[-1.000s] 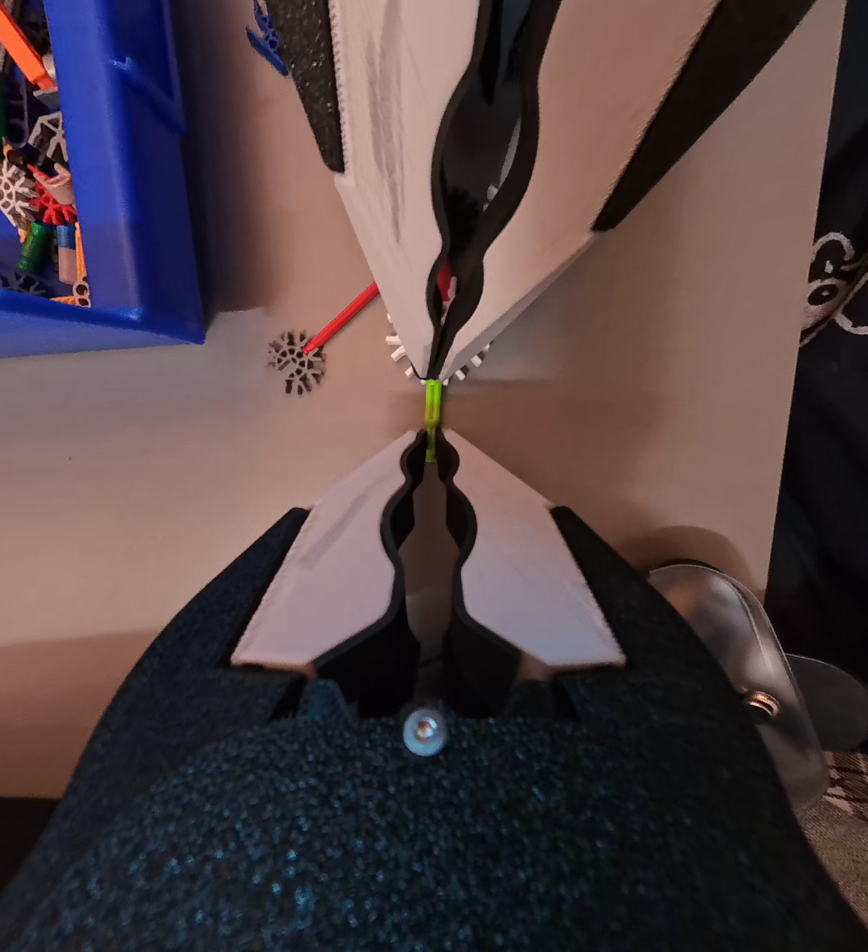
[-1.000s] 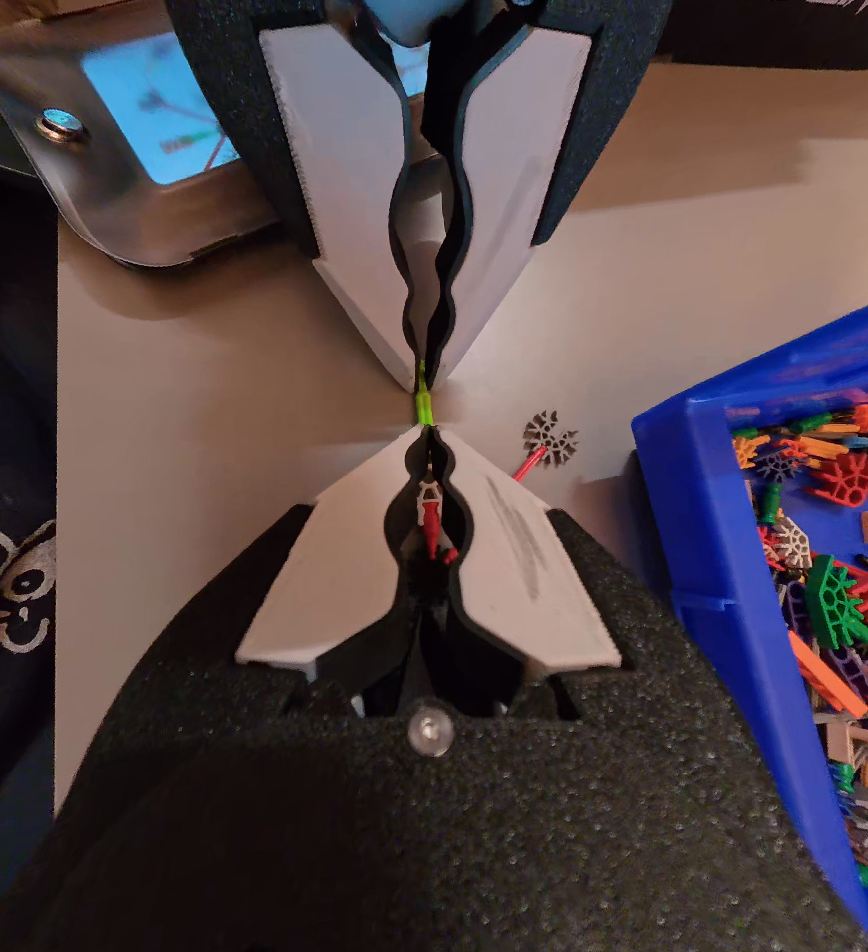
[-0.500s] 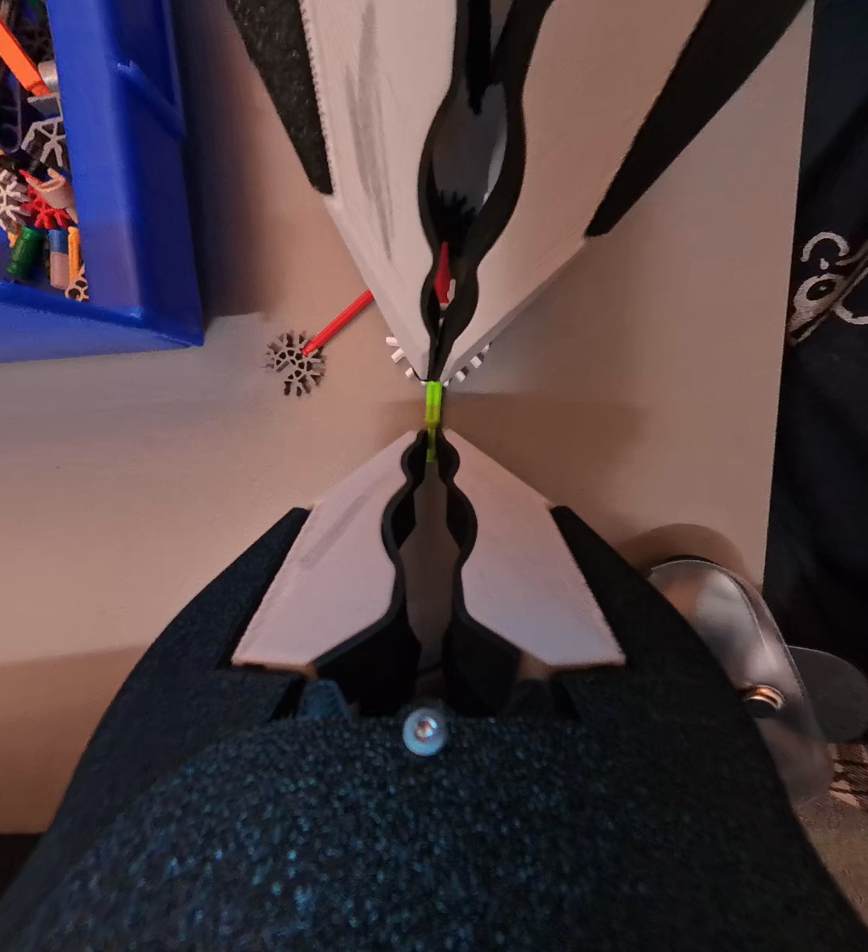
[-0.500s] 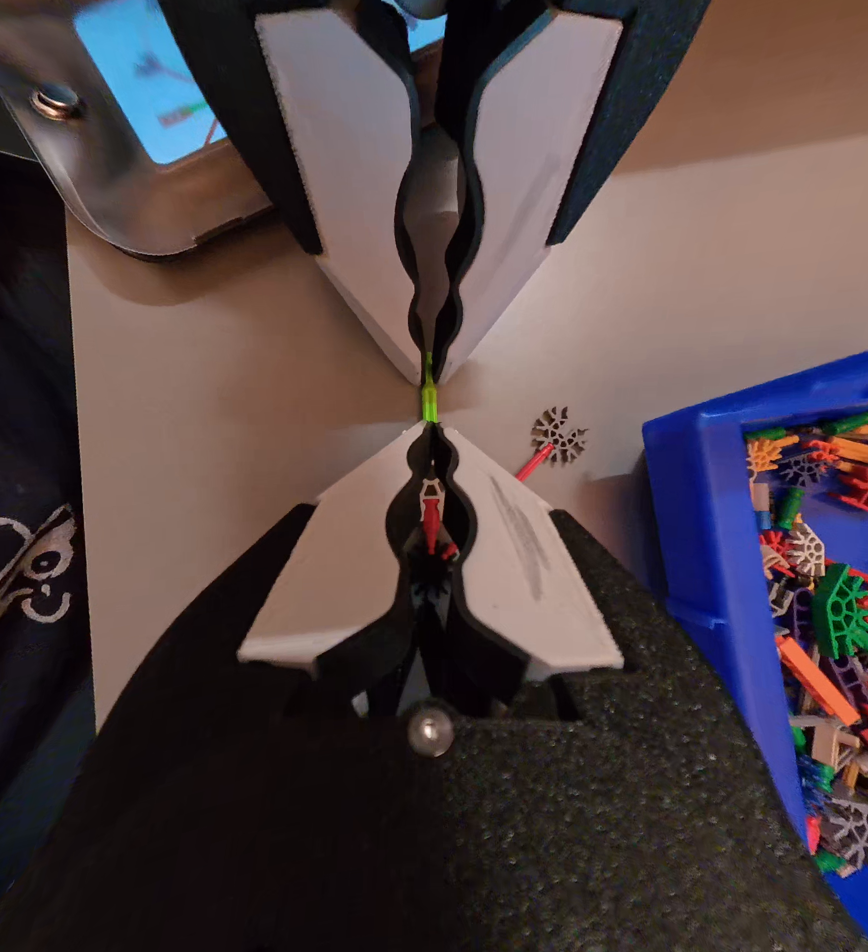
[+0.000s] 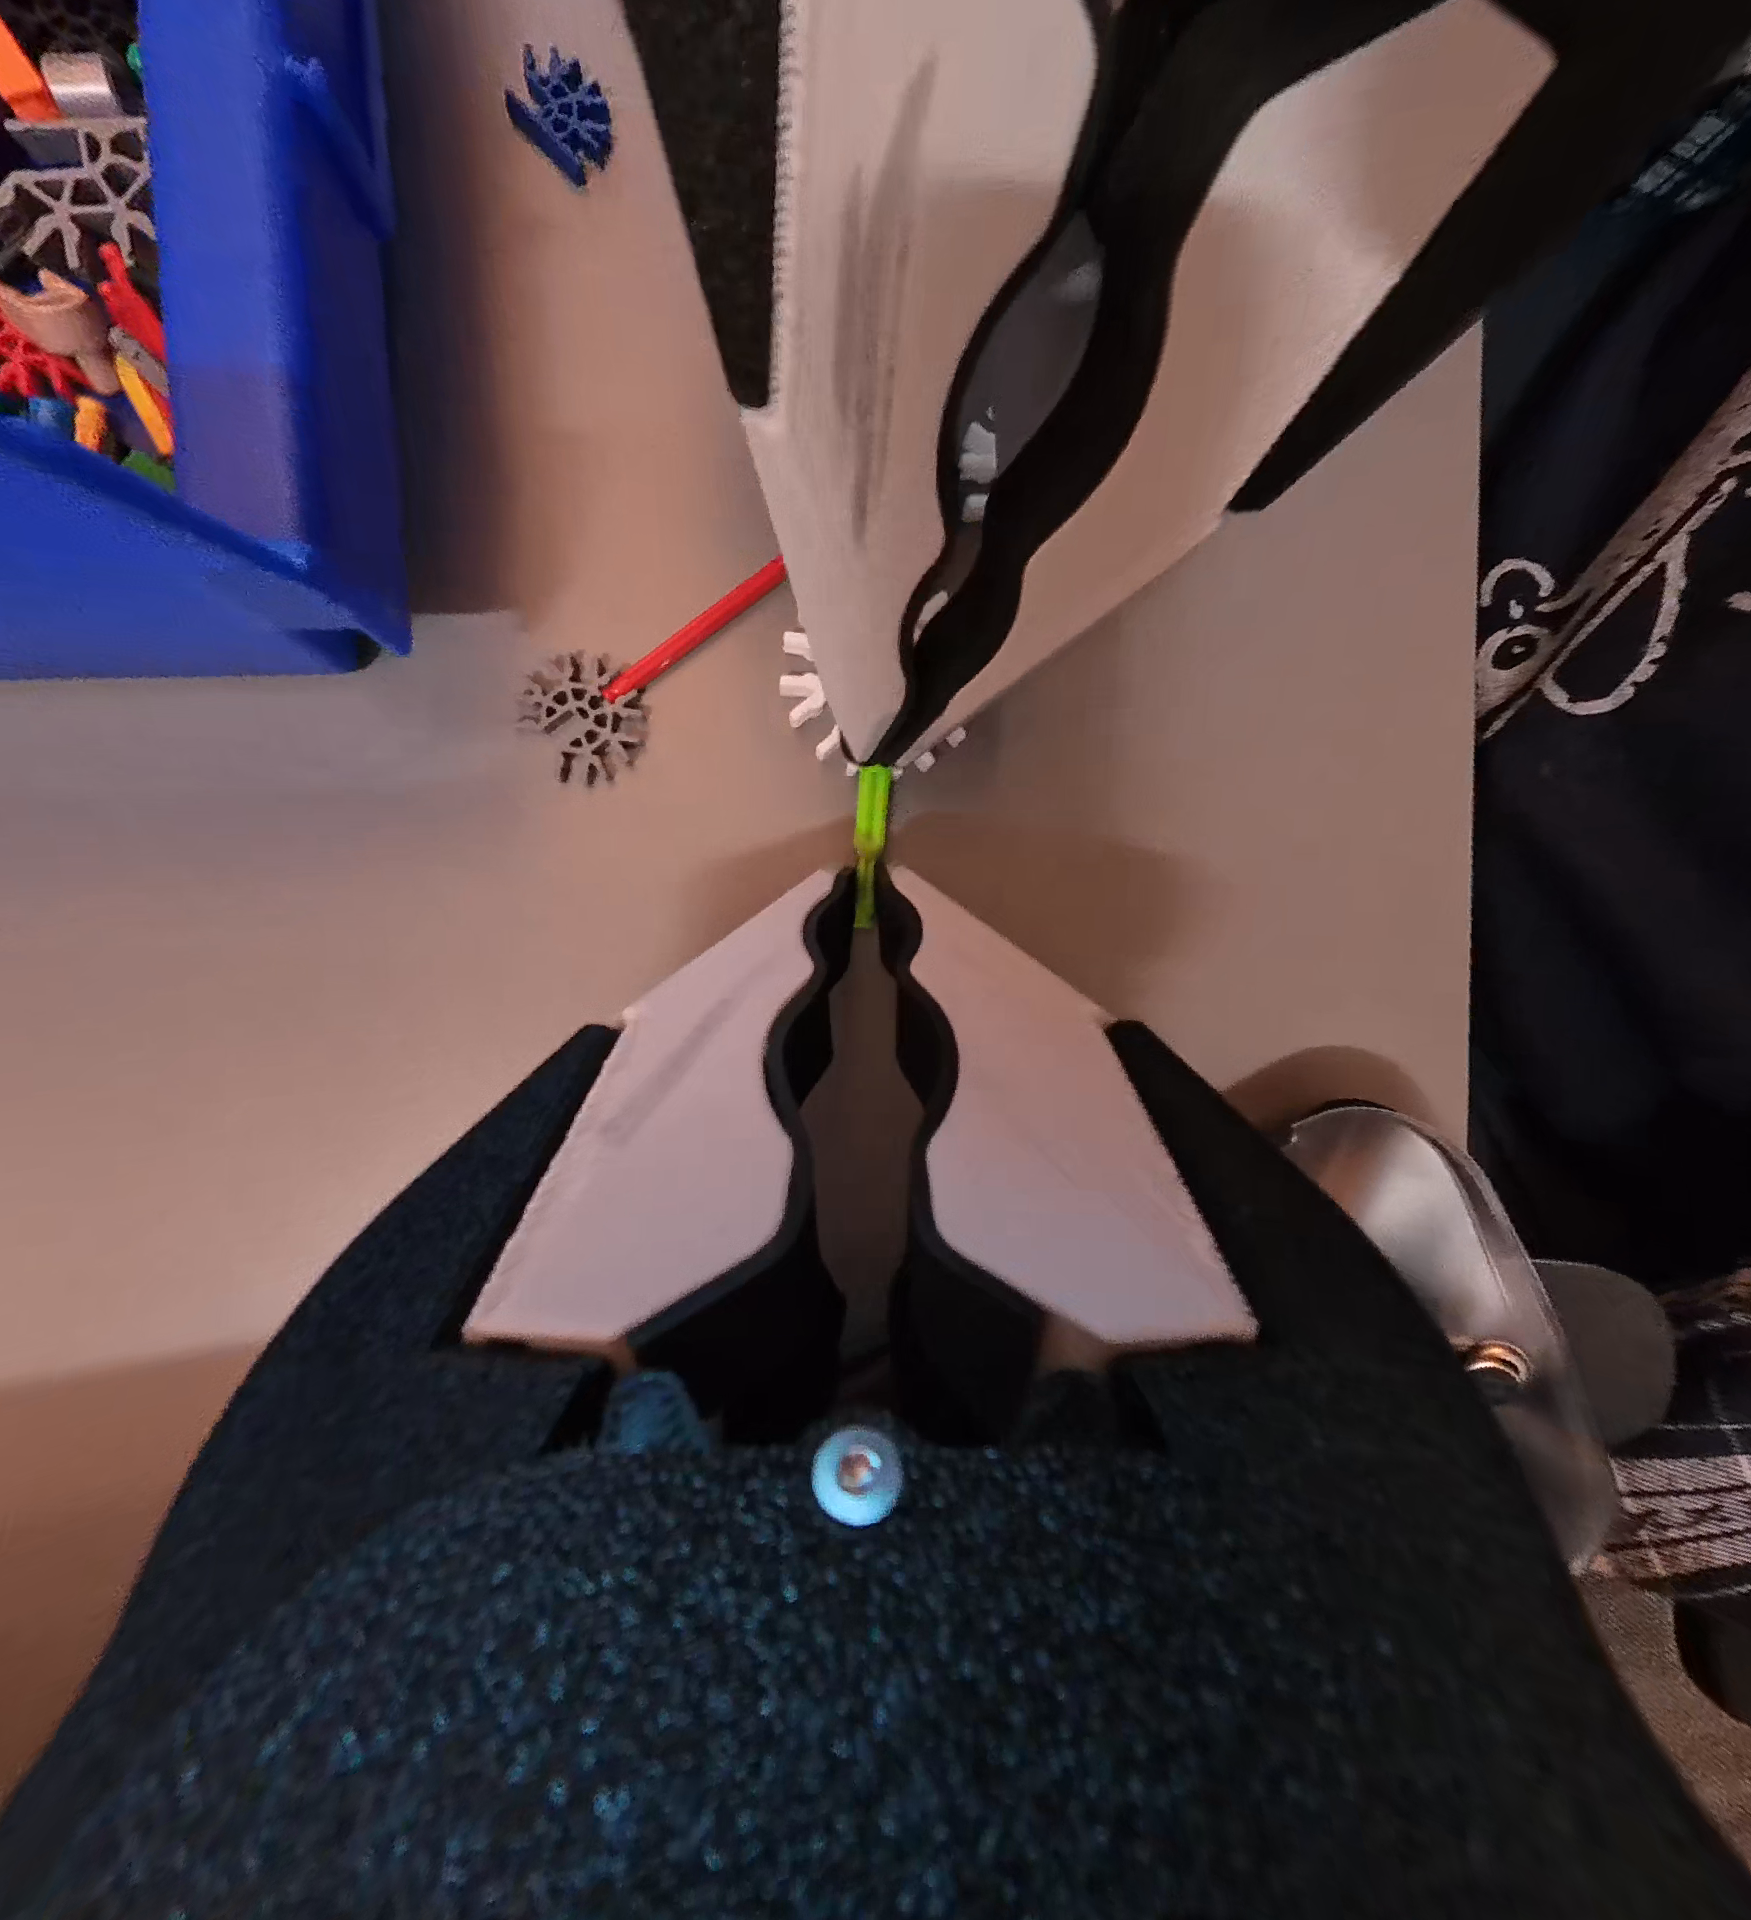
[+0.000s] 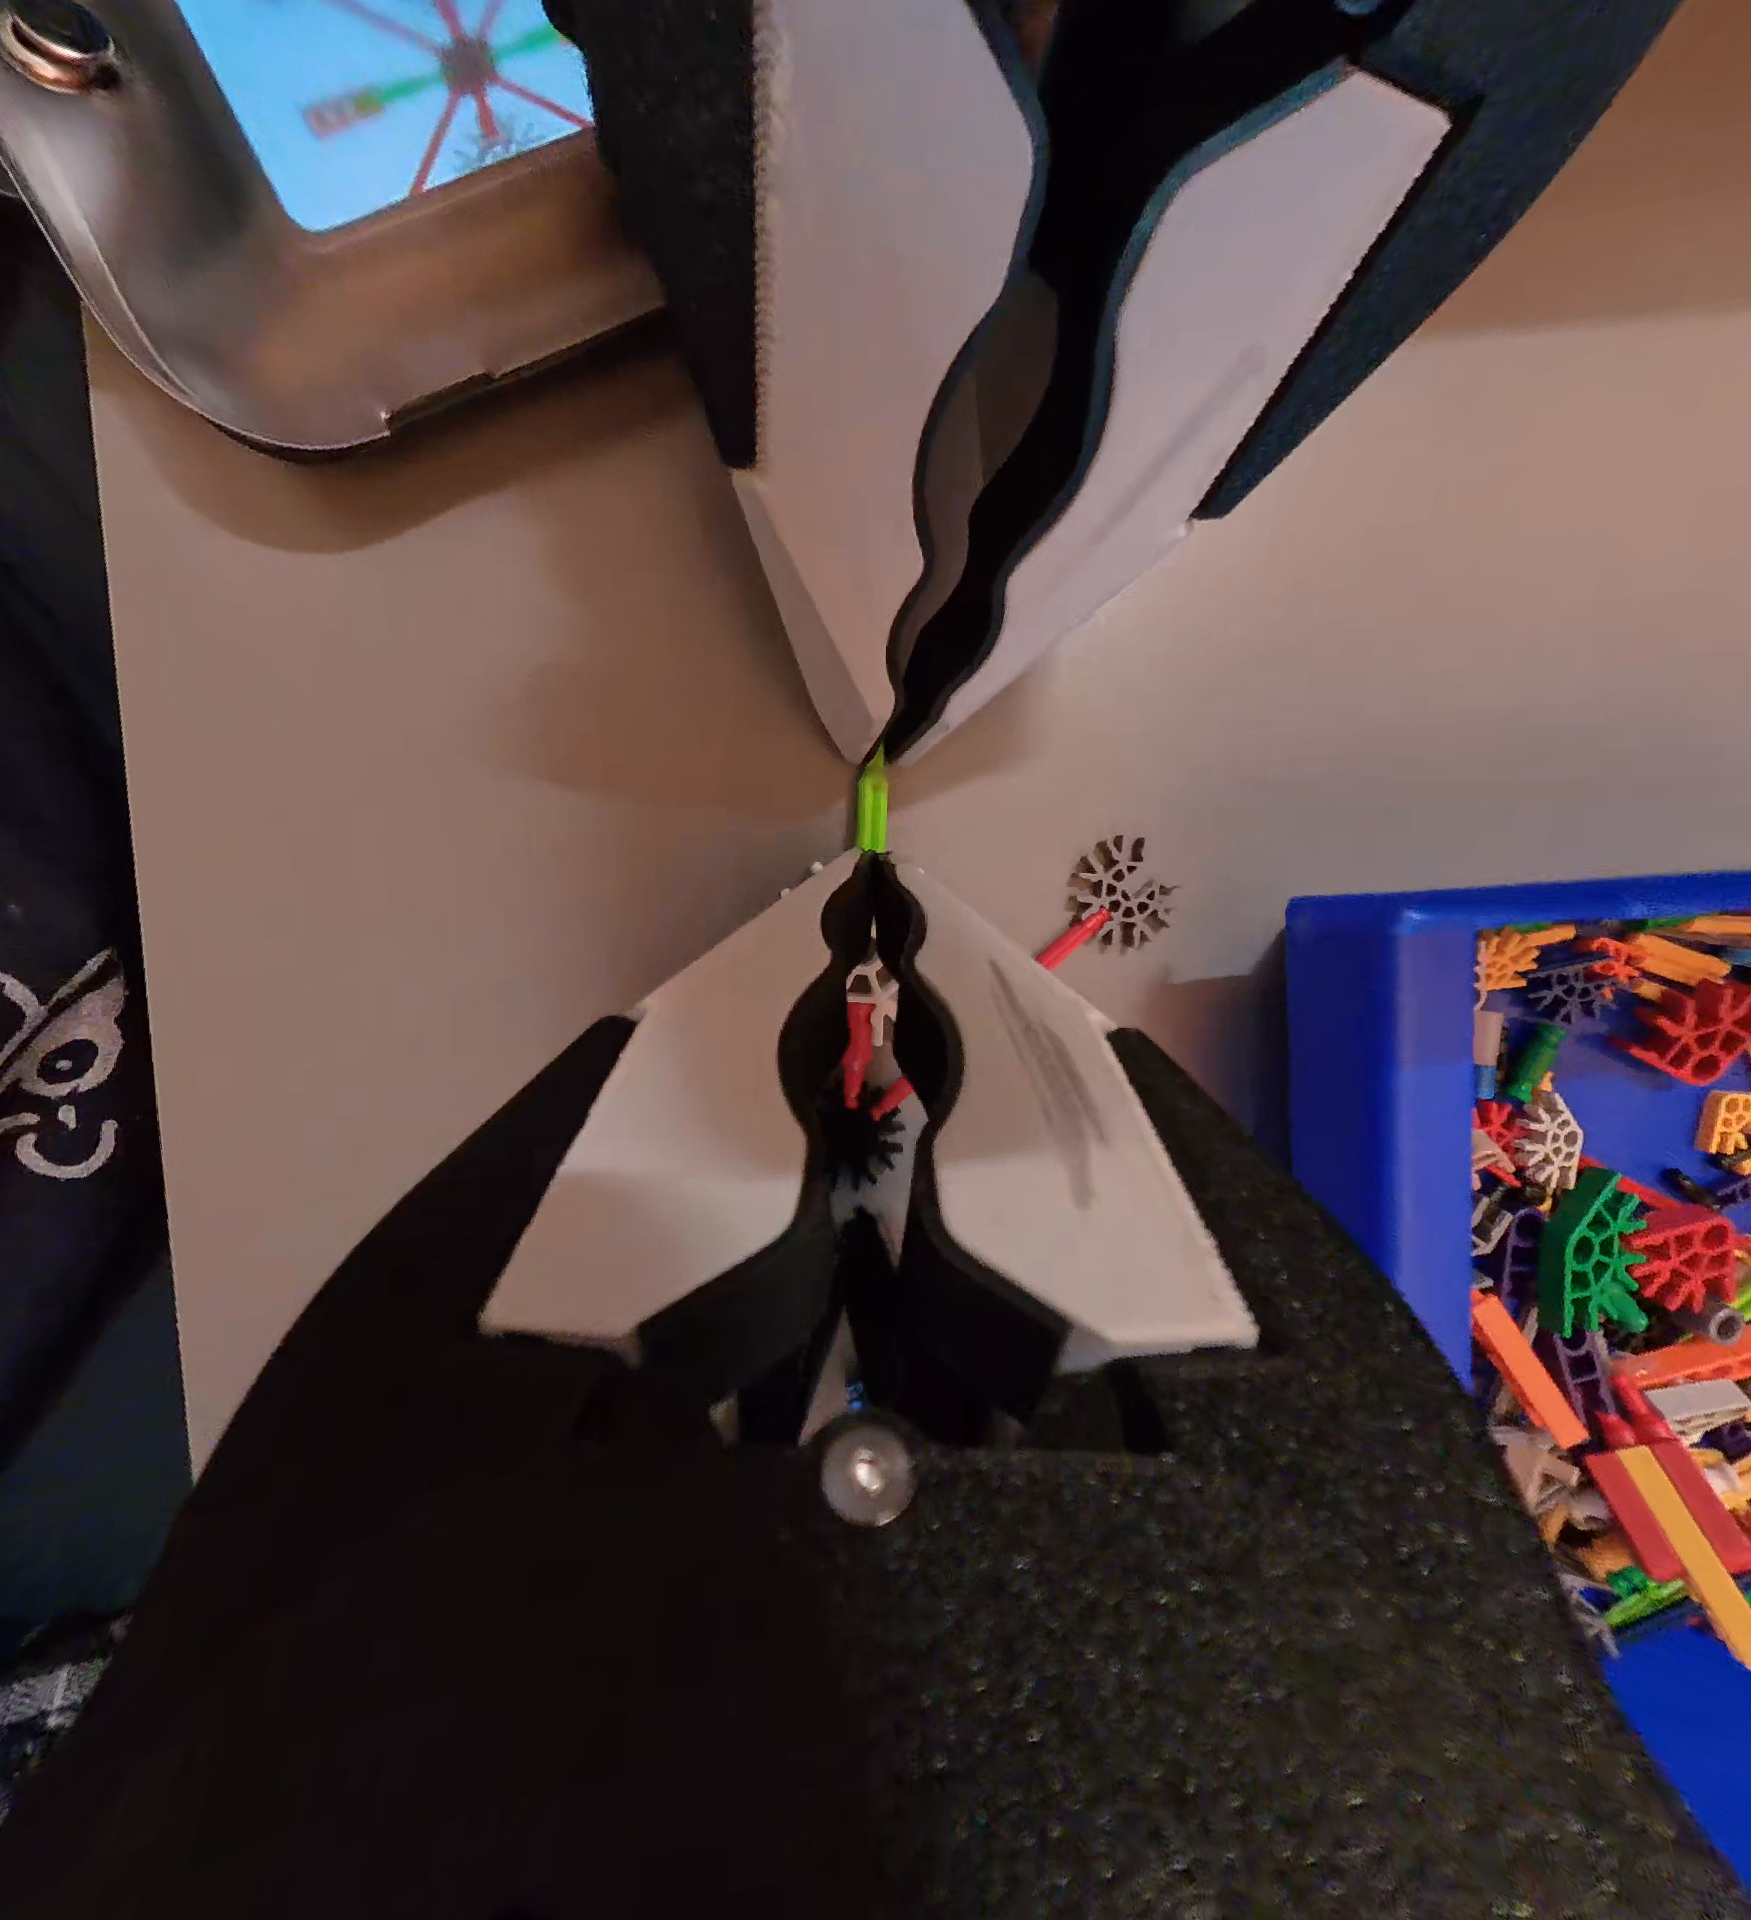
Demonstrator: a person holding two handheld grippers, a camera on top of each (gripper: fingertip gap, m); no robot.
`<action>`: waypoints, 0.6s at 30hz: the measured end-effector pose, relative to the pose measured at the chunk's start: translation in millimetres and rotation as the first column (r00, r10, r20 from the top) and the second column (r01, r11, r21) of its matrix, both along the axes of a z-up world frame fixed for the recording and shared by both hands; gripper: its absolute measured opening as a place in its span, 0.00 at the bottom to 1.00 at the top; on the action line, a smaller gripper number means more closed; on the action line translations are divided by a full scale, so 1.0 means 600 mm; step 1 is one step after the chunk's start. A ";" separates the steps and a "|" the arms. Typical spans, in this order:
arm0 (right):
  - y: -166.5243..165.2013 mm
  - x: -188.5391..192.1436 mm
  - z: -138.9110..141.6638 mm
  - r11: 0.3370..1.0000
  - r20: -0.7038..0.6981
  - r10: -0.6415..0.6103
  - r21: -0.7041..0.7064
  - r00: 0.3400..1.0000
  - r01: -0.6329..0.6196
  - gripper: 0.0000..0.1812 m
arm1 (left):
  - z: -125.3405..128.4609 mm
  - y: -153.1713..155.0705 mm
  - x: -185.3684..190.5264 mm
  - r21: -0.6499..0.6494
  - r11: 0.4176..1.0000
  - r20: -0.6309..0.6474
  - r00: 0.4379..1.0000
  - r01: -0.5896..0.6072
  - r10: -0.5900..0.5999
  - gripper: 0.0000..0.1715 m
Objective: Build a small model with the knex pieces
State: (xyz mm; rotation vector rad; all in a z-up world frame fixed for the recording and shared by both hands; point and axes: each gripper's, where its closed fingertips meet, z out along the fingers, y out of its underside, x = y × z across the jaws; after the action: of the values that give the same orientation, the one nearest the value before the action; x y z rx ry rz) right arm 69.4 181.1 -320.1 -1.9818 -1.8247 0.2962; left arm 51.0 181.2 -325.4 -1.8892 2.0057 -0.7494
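Facing tip to tip over the beige tabletop [image 5: 175,987], both tools grip one short green rod [image 5: 871,808]. Left gripper [image 5: 866,883] pinches its 6 o'clock end, jaws narrow. Right gripper [image 6: 876,873] is clamped on a white snowflake connector [image 6: 873,1000] with red rods, joined to the green rod's other end. A blue parts bin [image 6: 1370,1091] sits at 3 o'clock in the right wrist view.

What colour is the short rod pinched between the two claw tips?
Lime green; the short rod shows best in the left wrist view.
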 end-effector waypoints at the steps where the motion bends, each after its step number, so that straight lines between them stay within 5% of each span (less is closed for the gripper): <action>1: 0.000 0.000 0.000 1.000 0.016 0.006 -0.001 1.000 -0.006 0.00 | 0.000 0.000 0.000 -0.005 1.000 0.002 1.000 -0.002 0.002 0.02; 18: 0.005 0.005 0.011 0.992 0.011 -0.020 -0.128 1.000 0.021 0.00 | 0.001 0.003 -0.001 -0.030 0.999 0.029 0.999 -0.013 0.013 0.01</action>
State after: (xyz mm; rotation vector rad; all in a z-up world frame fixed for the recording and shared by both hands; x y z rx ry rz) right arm 72.5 184.2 -313.5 -2.0903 -1.8313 0.4078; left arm 50.6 183.0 -324.9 -1.8946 1.9732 -0.8039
